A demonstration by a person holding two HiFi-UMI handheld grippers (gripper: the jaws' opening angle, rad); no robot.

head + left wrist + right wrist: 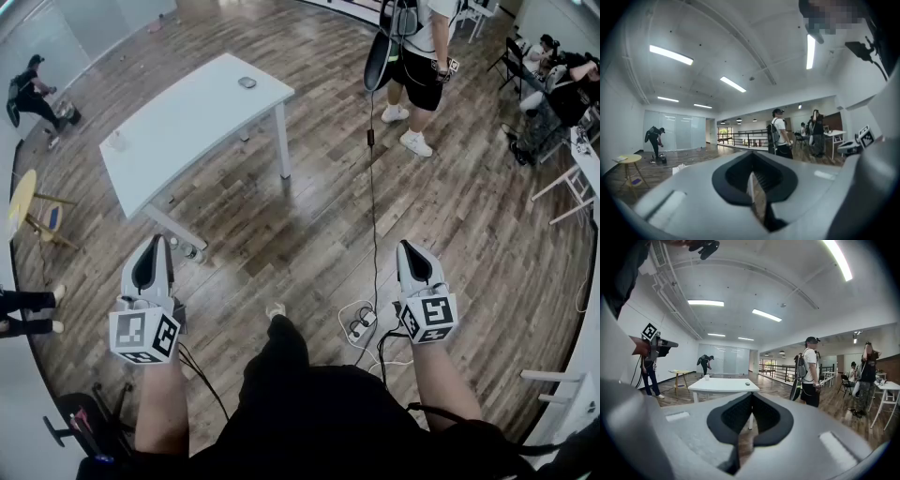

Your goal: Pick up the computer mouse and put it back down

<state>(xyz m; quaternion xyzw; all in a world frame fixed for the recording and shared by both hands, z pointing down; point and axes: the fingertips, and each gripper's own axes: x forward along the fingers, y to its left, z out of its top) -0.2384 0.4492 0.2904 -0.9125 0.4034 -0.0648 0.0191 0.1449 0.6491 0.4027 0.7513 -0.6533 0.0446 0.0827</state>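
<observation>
A large open-plan office or lab-style workspace is spreading out under a wide-angle lens. Wood-plank flooring [309, 216] is running across the whole room, and long strip lights [705, 303] are glowing on a white ceiling. A white table [187, 122] is standing alone in the open floor, with a small round yellow table [21, 202] sitting near the wall. Frosted glass partitions [679, 133] and a black railing [740, 138] are closing off the far end. A person in a white shirt [422, 47] is standing by, others [562, 89] are sitting at white desks [586, 164], and a power strip [361, 326] with cables is lying on the floor.
</observation>
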